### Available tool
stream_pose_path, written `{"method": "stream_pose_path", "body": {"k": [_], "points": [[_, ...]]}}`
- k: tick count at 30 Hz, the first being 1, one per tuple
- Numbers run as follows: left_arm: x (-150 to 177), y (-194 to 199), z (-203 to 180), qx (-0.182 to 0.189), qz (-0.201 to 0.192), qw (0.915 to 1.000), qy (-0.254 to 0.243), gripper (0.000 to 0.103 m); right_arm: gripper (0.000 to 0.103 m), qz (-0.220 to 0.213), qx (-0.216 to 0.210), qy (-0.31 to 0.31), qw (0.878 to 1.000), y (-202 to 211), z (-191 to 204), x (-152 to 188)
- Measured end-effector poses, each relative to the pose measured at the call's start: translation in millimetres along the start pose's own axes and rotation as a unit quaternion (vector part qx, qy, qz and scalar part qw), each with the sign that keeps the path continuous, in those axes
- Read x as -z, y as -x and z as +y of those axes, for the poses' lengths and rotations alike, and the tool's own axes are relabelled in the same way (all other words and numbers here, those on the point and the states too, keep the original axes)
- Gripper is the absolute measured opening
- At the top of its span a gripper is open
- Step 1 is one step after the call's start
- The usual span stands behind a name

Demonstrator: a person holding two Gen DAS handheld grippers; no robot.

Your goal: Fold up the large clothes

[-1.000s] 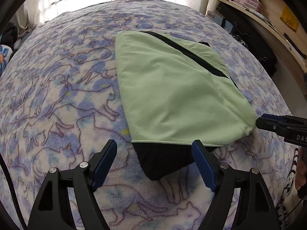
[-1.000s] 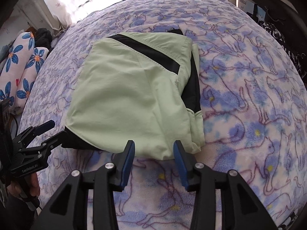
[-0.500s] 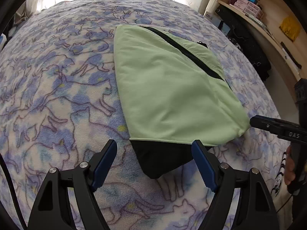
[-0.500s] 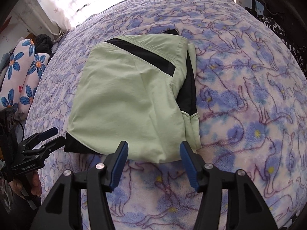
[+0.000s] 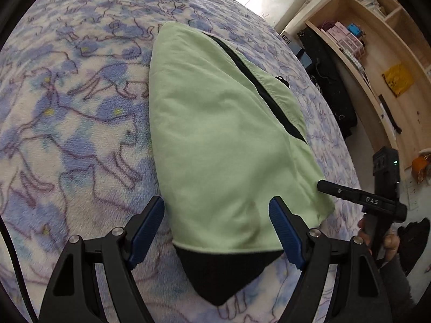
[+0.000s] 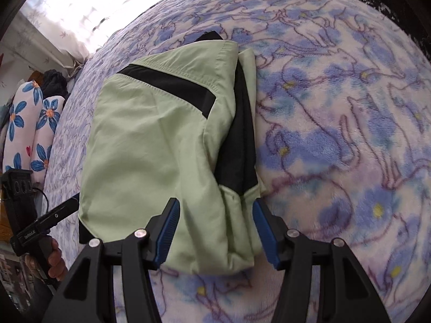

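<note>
A light green garment (image 5: 215,123) with a black stripe lies folded on the bed. Its black lining (image 5: 223,271) pokes out at the near corner. My left gripper (image 5: 215,215) is open and straddles that near corner, pads apart from the cloth. In the right wrist view the same garment (image 6: 150,140) shows layered folds with a black panel on its right side. My right gripper (image 6: 215,215) is open, with the bunched near-right corner between its fingers and not pinched. Each gripper shows in the other's view: right gripper (image 5: 323,185), left gripper (image 6: 67,207).
A fleece blanket (image 5: 67,134) with a purple and blue cat print covers the bed. Wooden shelves (image 5: 377,40) and a black bag (image 5: 331,80) stand beyond the bed's right side. Floral pillows (image 6: 27,123) lie at the left edge.
Both grippers have dropped and come closer to the garment's near edge, so its corners now lie between the fingers. The right jaws stand wider than a second ago.
</note>
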State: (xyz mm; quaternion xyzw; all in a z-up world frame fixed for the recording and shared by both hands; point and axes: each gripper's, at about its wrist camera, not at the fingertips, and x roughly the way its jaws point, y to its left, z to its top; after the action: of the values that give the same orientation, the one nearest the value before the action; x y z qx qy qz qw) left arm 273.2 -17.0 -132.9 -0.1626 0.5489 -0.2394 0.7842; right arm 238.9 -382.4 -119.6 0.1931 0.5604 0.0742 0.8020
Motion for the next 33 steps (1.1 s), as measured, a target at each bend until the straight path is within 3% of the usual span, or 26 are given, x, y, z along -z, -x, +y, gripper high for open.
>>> {"method": "stream_pose_path", "body": {"k": [6, 10, 12, 15, 19, 25, 33], "points": [[-9, -23, 12, 0.019, 0.012, 0.9995, 0.022, 0.079, 0.063, 0.015, -0.052, -0.017, 0.998, -17, -11, -13], [-10, -33, 14, 0.029, 0.017, 0.999, 0.03, 0.08, 0.063, 0.024, -0.061, -0.027, 0.997, -14, -14, -18], [-11, -35, 16, 0.034, 0.015, 0.9988, 0.03, 0.08, 0.063, 0.011, -0.044, -0.022, 0.999, -5, -18, -24], [-15, -41, 14, 0.038, 0.014, 0.9988, 0.028, 0.081, 0.064, -0.001, -0.051, -0.04, 0.998, 5, -30, -35], [-20, -47, 15, 0.042, 0.015, 0.9986, 0.027, 0.083, 0.072, 0.017, -0.095, -0.069, 0.993, -9, -44, -48], [-29, -57, 12, 0.047, 0.017, 0.9986, 0.019, 0.087, 0.072, 0.051, -0.098, -0.007, 0.994, -42, -30, -58], [-42, -73, 3, 0.05, 0.012, 0.9987, 0.005, 0.095, 0.076, 0.031, -0.144, 0.029, 0.989, -61, -11, -62]]}}
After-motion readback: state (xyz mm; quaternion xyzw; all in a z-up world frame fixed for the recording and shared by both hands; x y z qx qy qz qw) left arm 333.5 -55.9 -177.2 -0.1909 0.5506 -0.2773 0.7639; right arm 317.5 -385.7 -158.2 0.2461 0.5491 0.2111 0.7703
